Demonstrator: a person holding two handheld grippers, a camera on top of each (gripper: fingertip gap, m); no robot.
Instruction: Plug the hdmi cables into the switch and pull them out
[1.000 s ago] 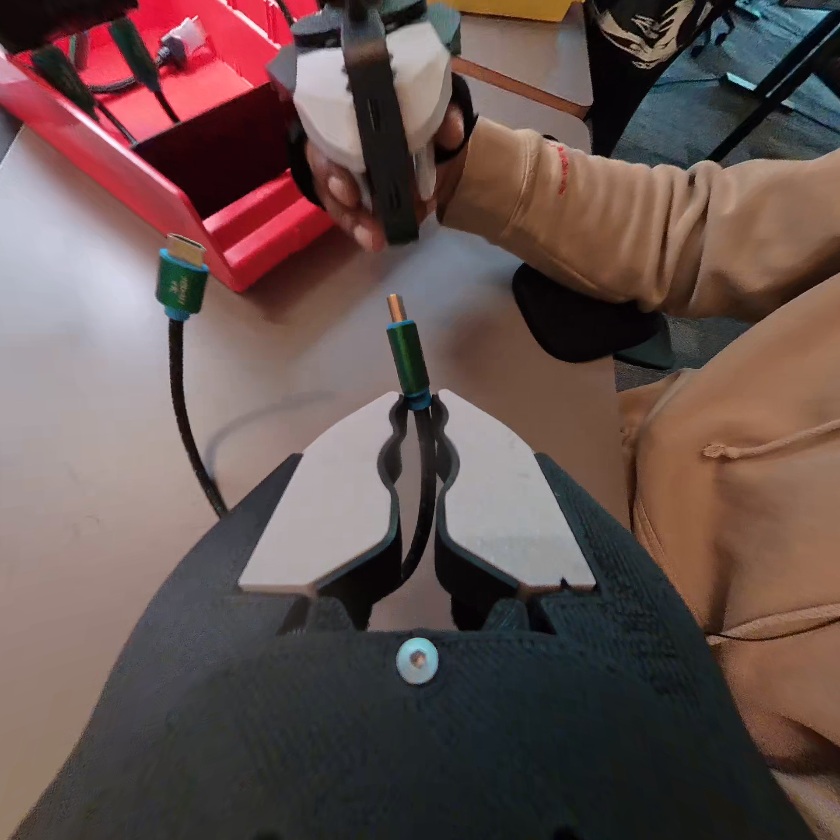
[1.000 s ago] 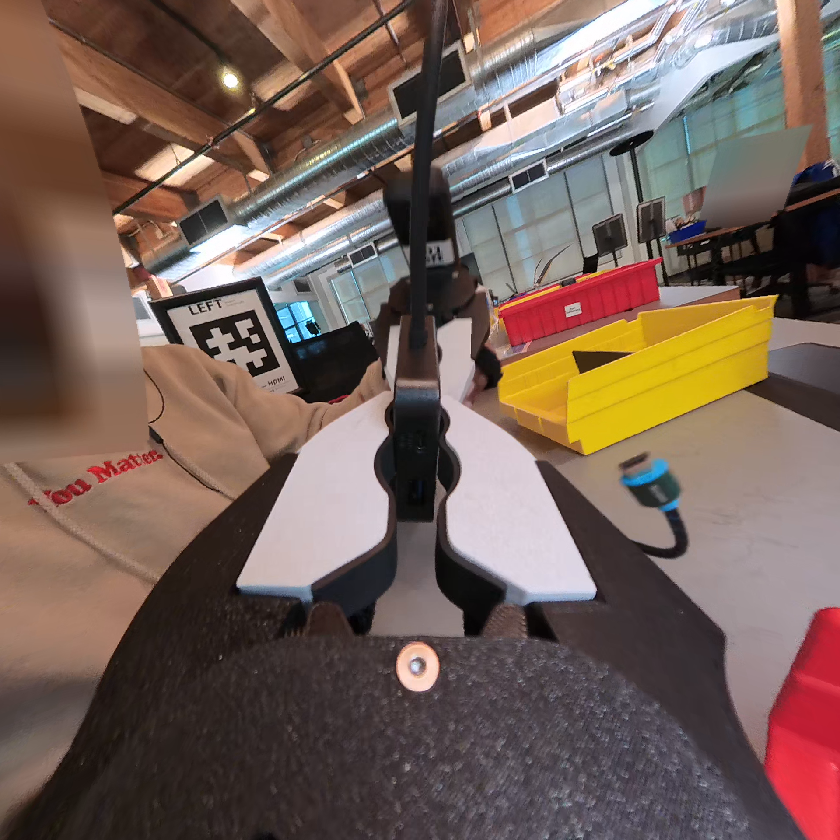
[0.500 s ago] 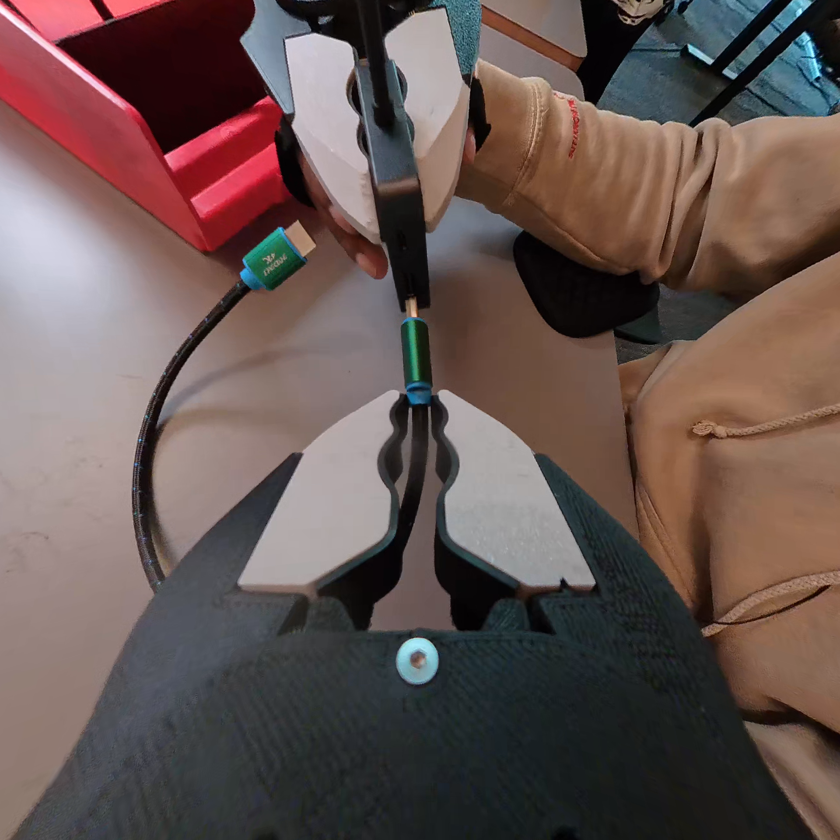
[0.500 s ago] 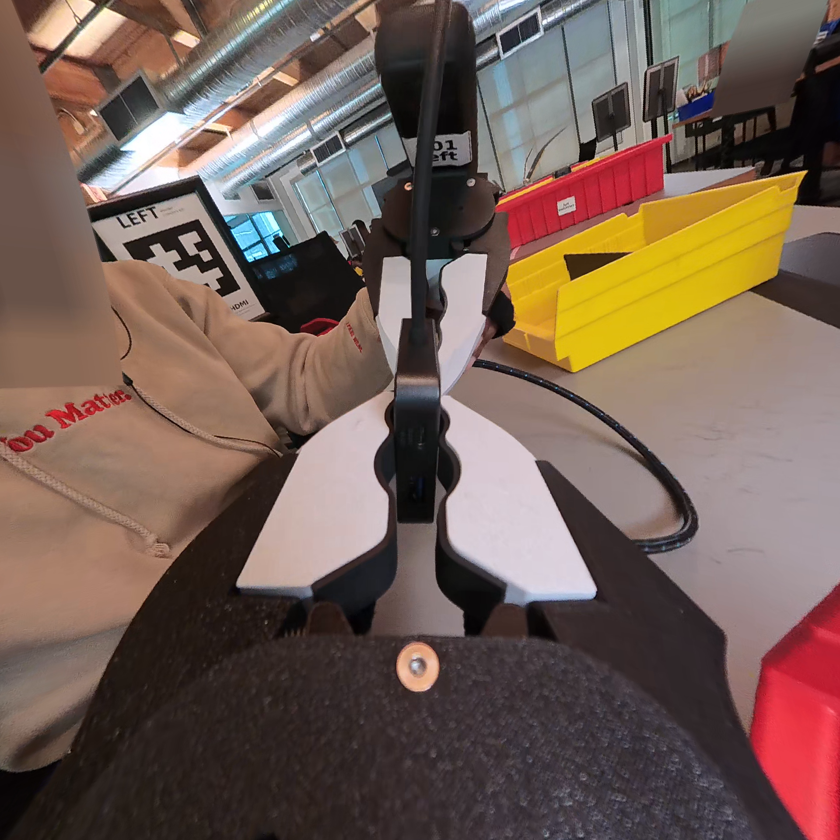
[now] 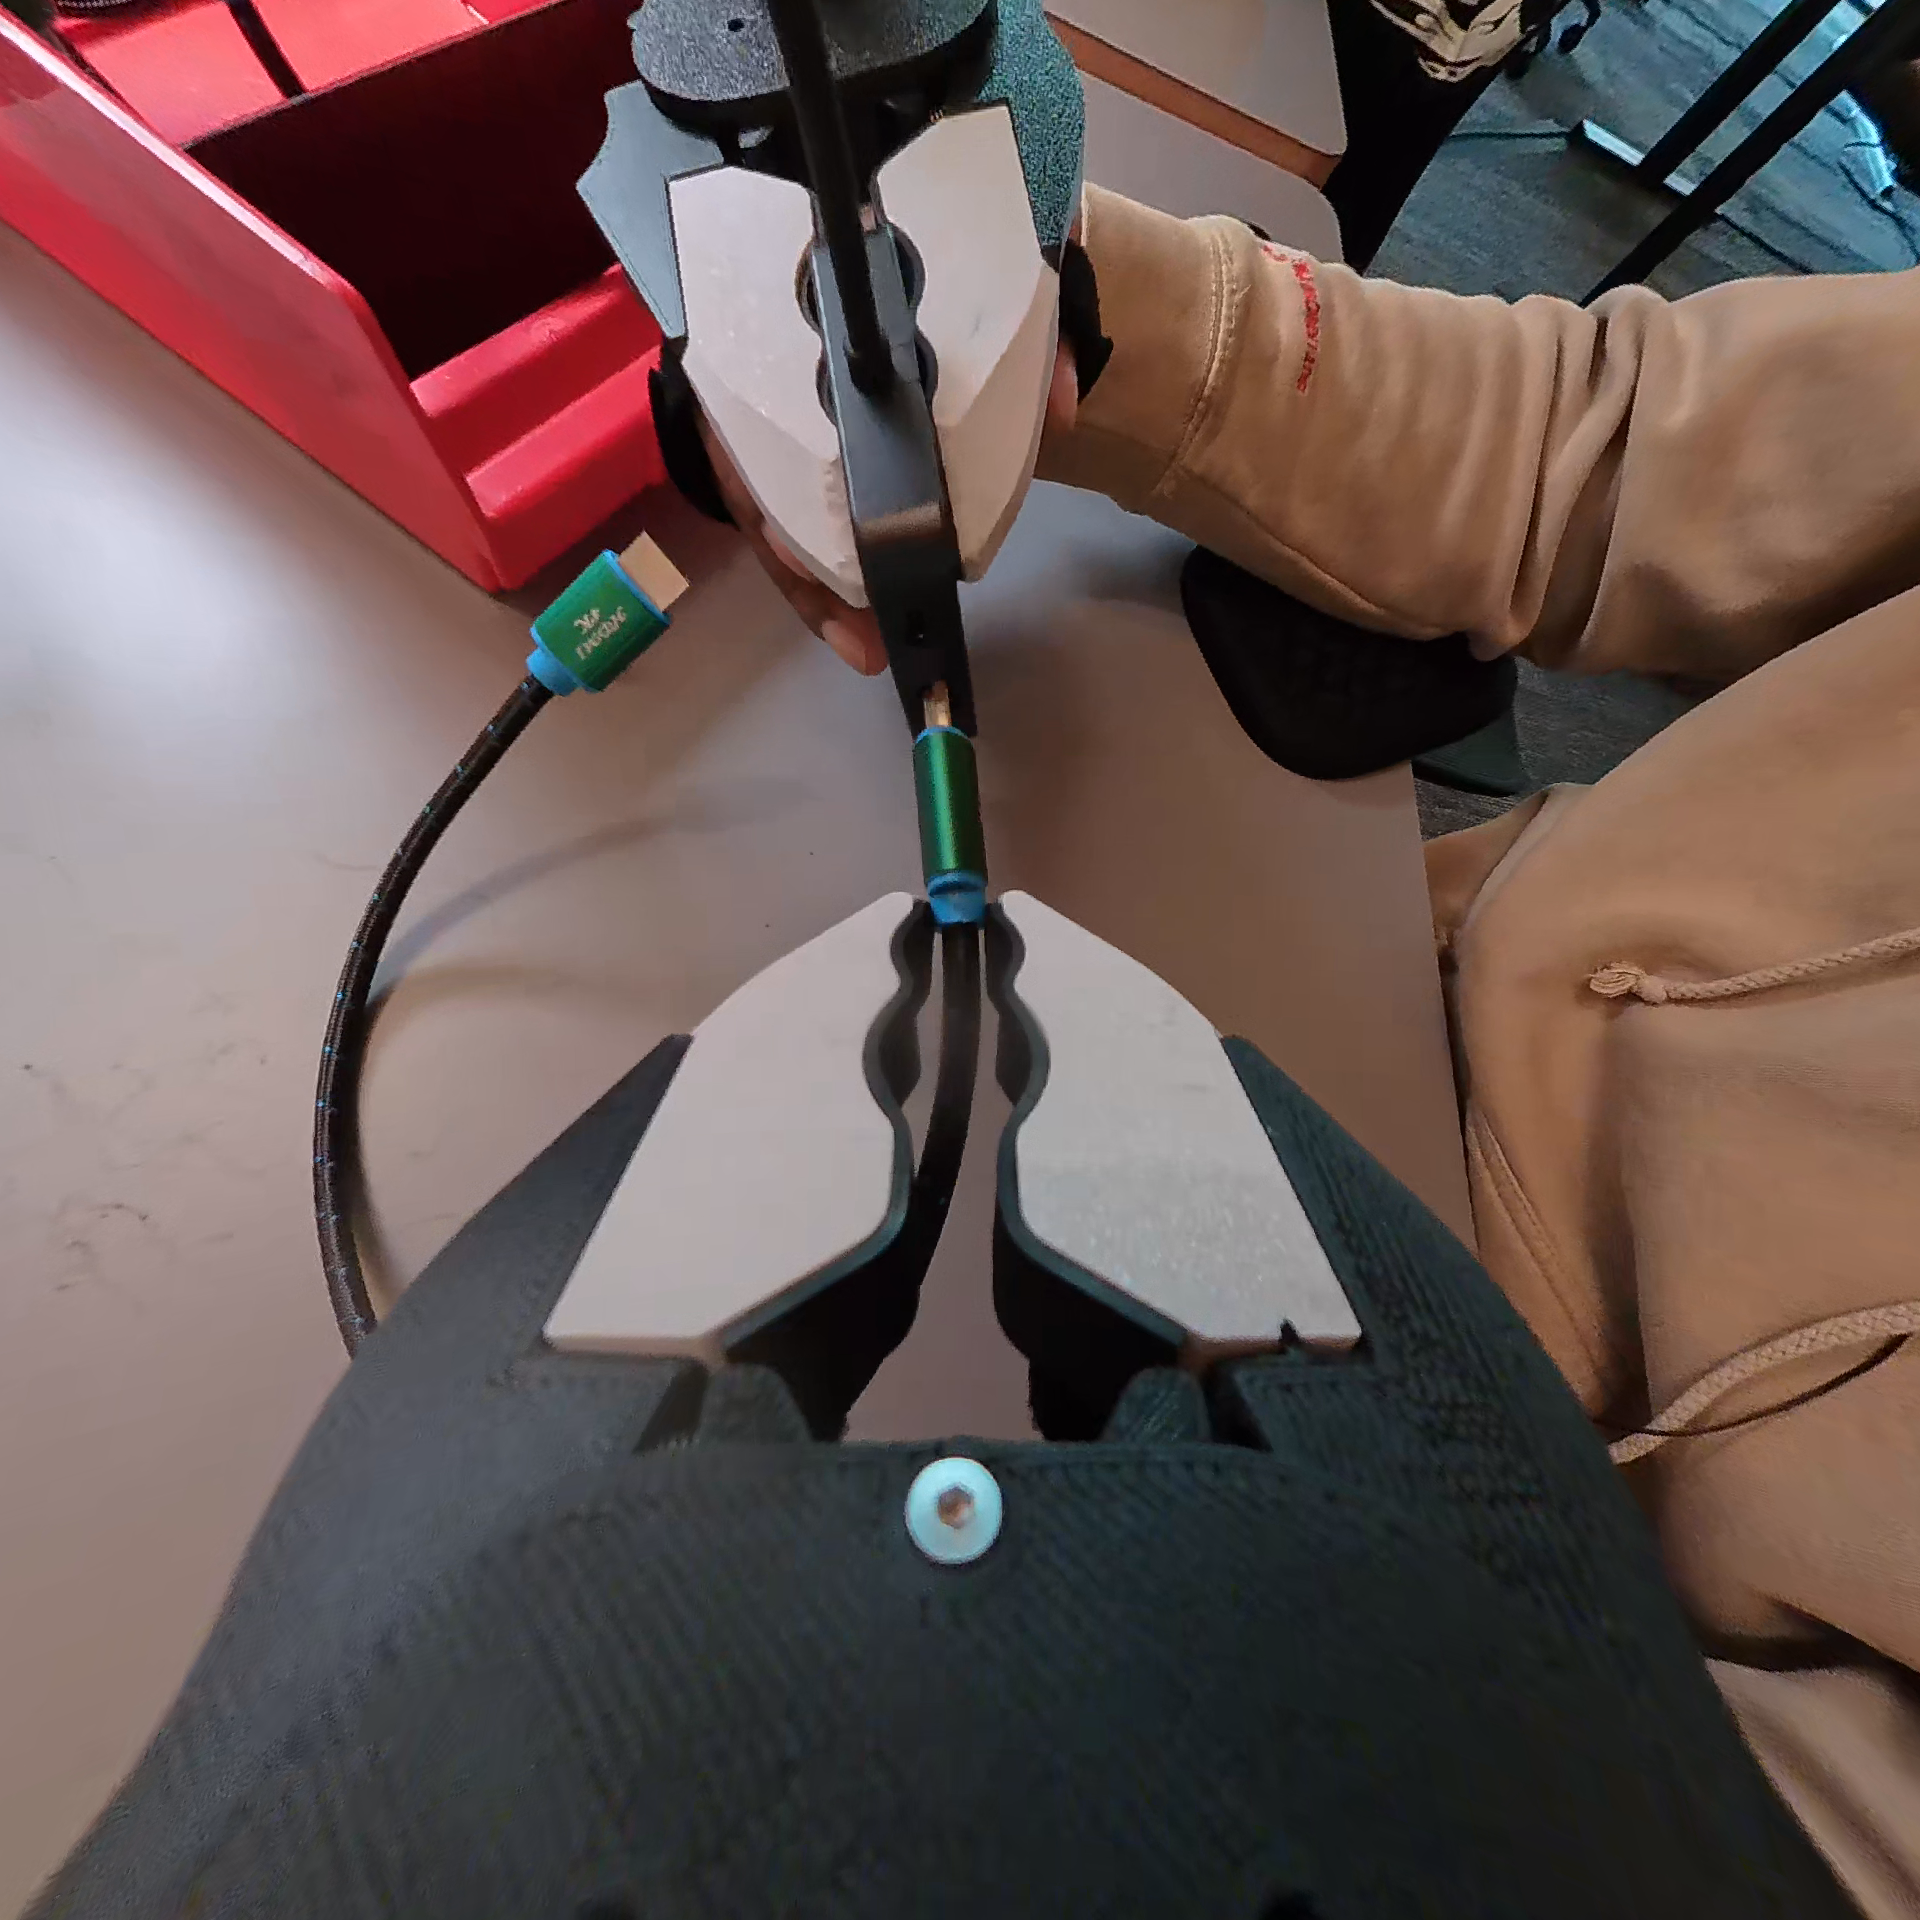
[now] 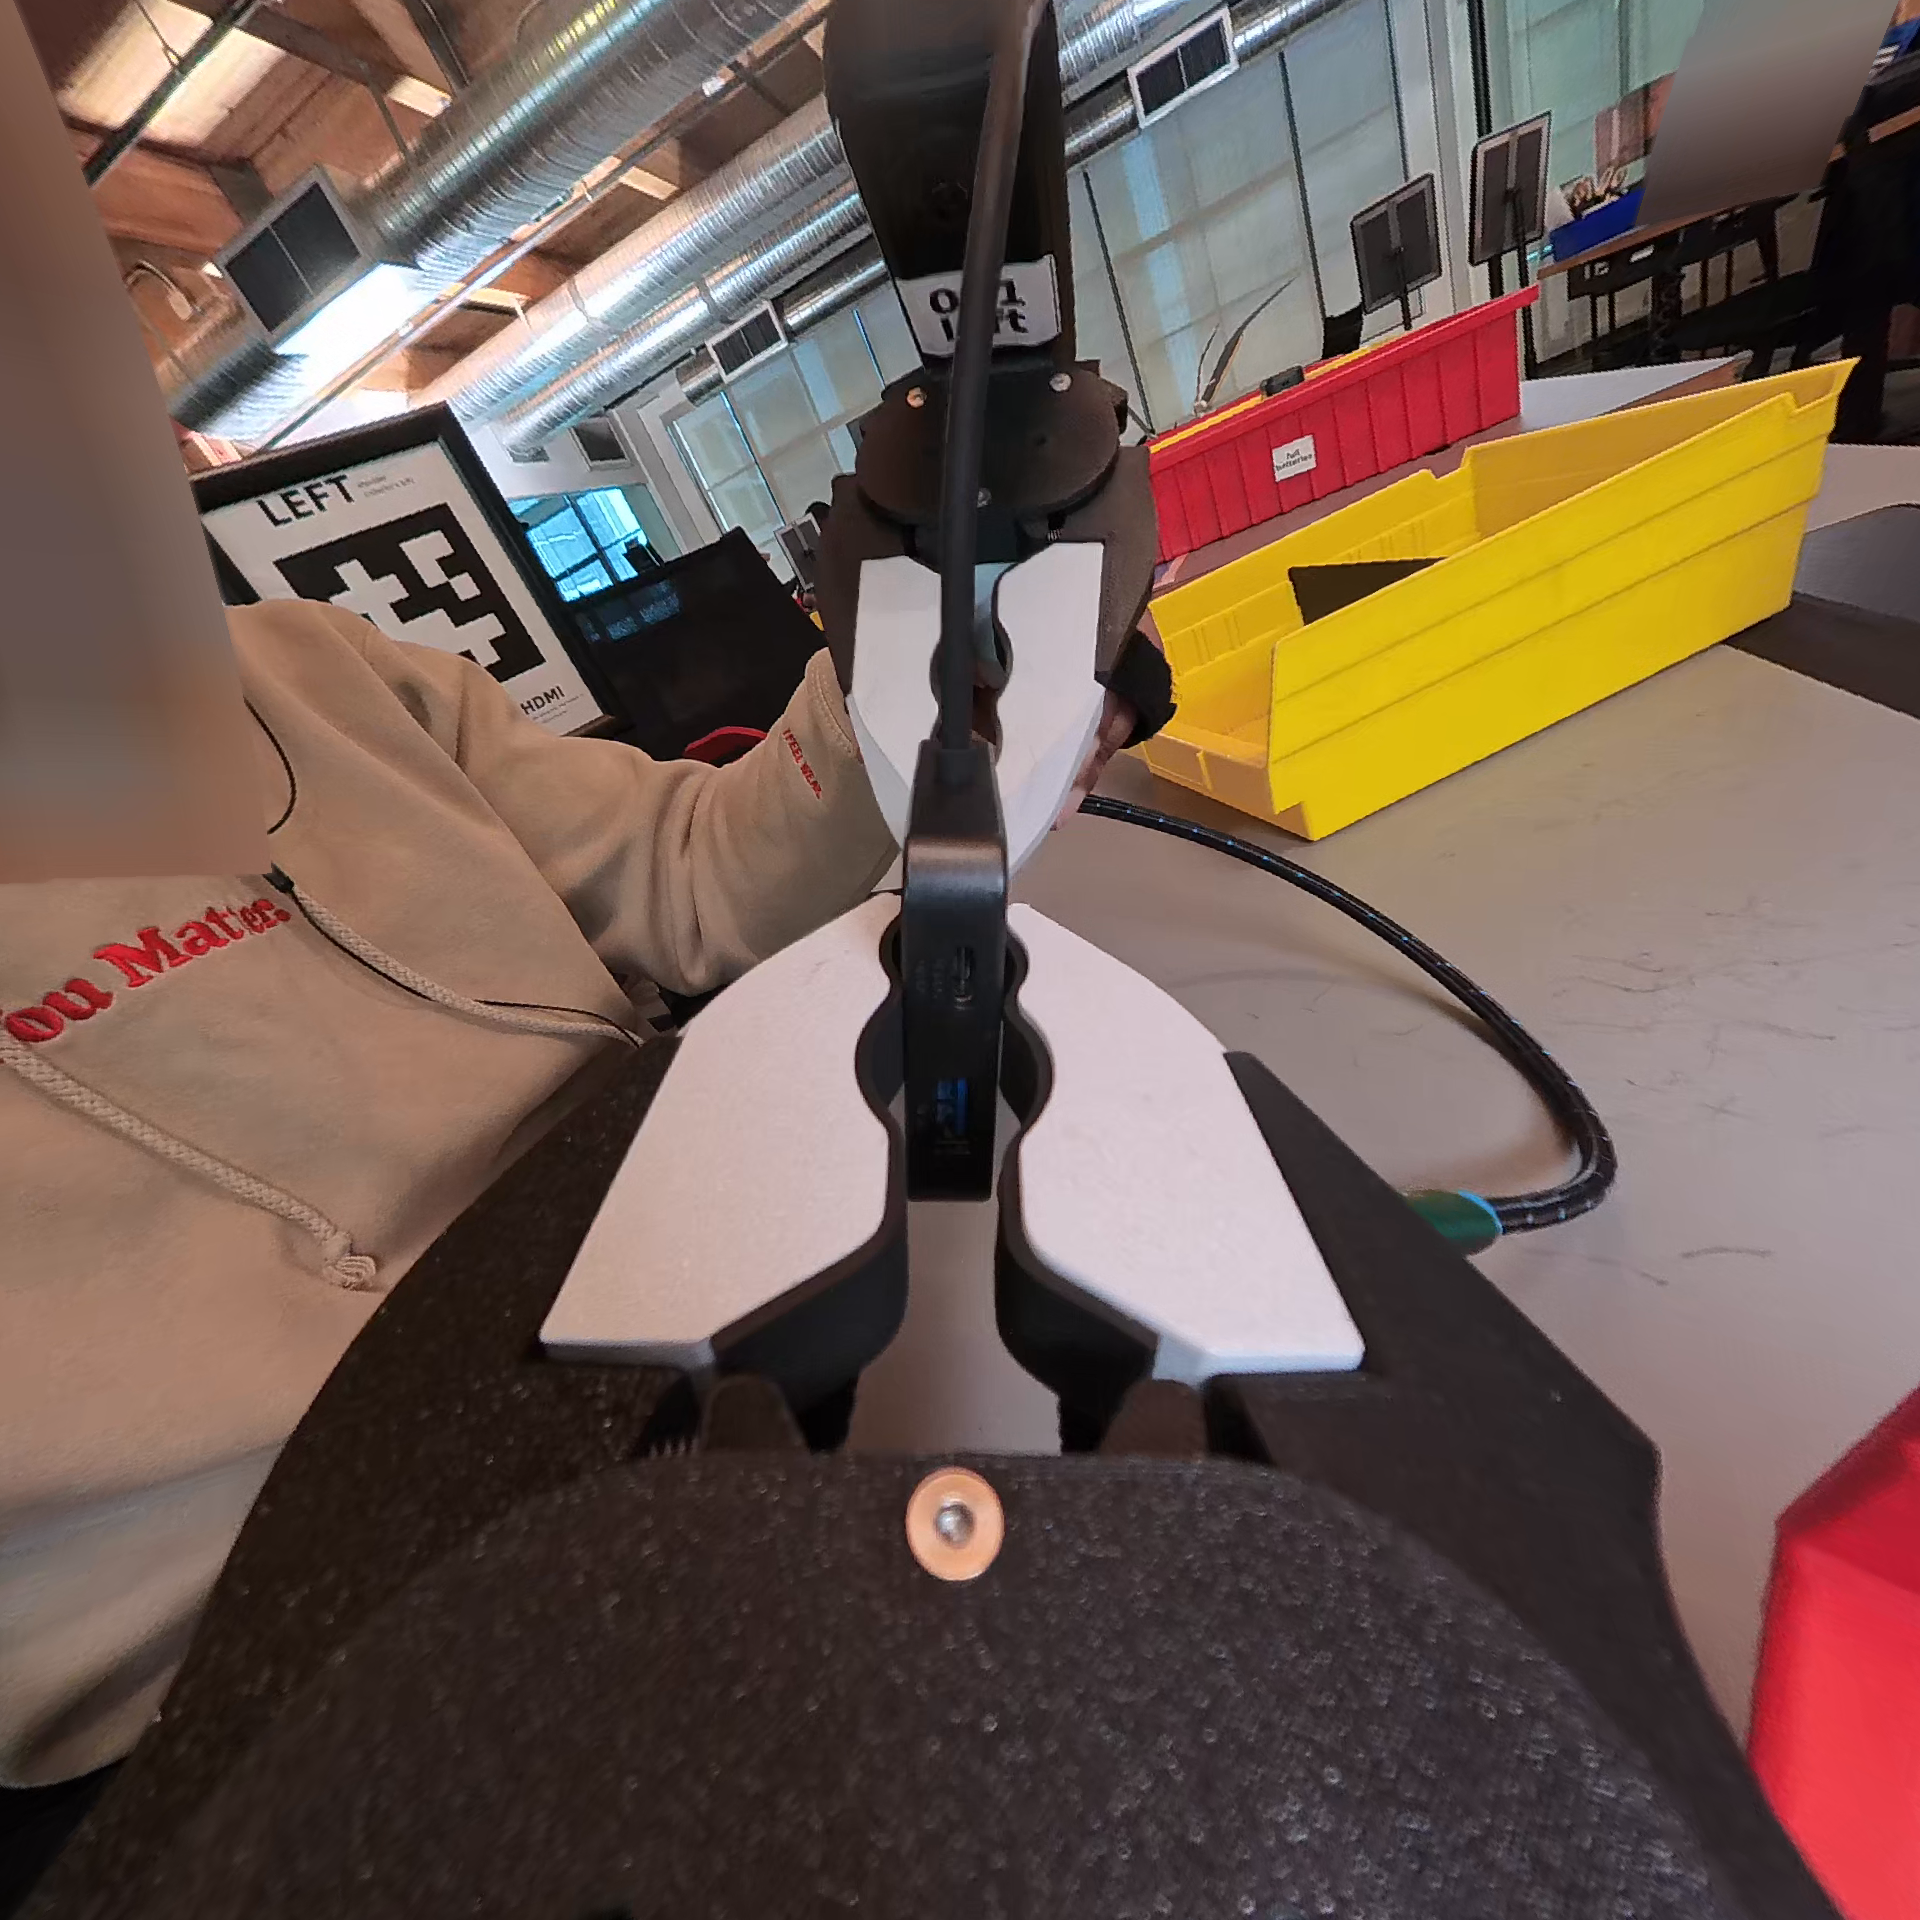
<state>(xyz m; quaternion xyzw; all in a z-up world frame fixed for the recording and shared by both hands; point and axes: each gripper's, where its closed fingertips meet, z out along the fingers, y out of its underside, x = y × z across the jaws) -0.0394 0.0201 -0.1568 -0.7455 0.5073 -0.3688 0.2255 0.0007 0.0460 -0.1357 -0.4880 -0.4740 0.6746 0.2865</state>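
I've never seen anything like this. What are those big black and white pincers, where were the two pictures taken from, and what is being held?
There is no robot here. A person in a tan hoodie holds a hand-operated pincer tool in each hand, and each tool carries a camera looking out along its two white fingers. So one picture looks out from the left gripper, the other from the right gripper, and each shows the other tool facing it.

The left gripper pinches a black cable just behind its green plug. The right gripper clamps a slim black switch box. The plug's gold tip is right at the box's end, just going in, not seated.

On the grey table lies the cable's other green plug, beside a red bin. A yellow bin stands farther off.
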